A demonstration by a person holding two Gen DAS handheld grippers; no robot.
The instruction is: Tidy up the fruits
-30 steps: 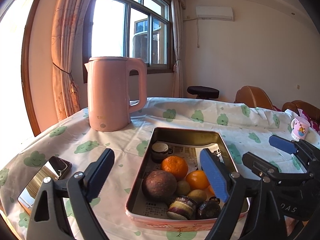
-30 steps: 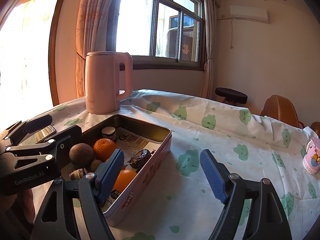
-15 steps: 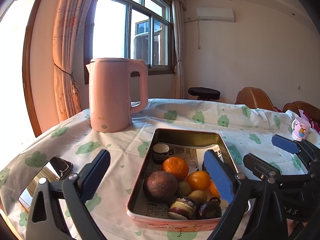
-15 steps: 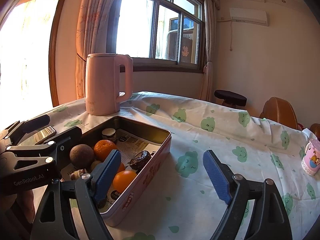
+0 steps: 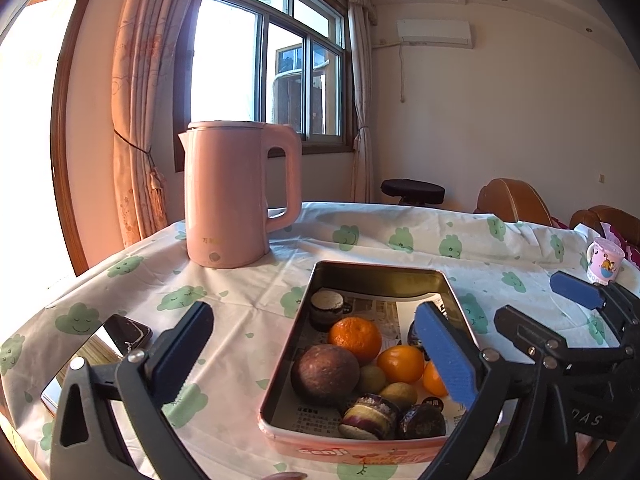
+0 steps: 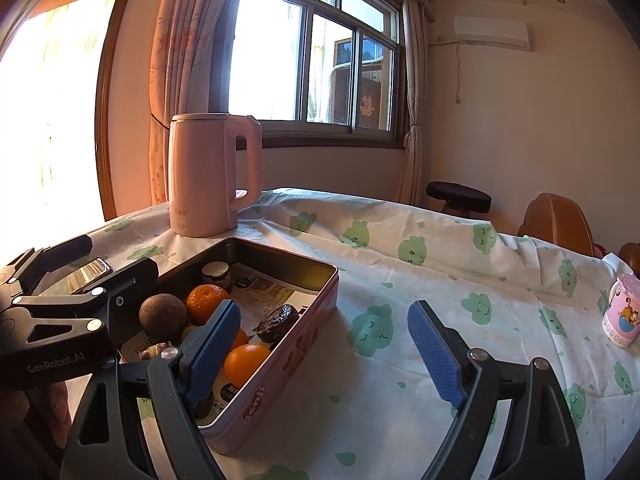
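A pink metal tin [image 5: 362, 447] lined with newspaper sits on the table and holds several fruits: an orange mandarin [image 5: 354, 338], a brown round fruit [image 5: 325, 375], more oranges [image 5: 400, 363], small green fruits and dark ones. The tin also shows in the right wrist view [image 6: 280, 364]. My left gripper [image 5: 316, 356] is open and empty, held just before the tin's near end. My right gripper [image 6: 324, 354] is open and empty, to the right of the tin; it shows in the left wrist view [image 5: 560, 320].
A pink kettle [image 5: 236, 196] stands behind the tin on the cloud-print tablecloth [image 6: 420, 280]. A phone [image 5: 128, 330] and a mirror lie at the left. A pink cartoon mug [image 6: 623, 311] stands at the far right. Chairs and a stool lie beyond the table.
Both grippers have drifted slightly down and back; the scene sits a little higher in both views. Nothing was grasped or let go.
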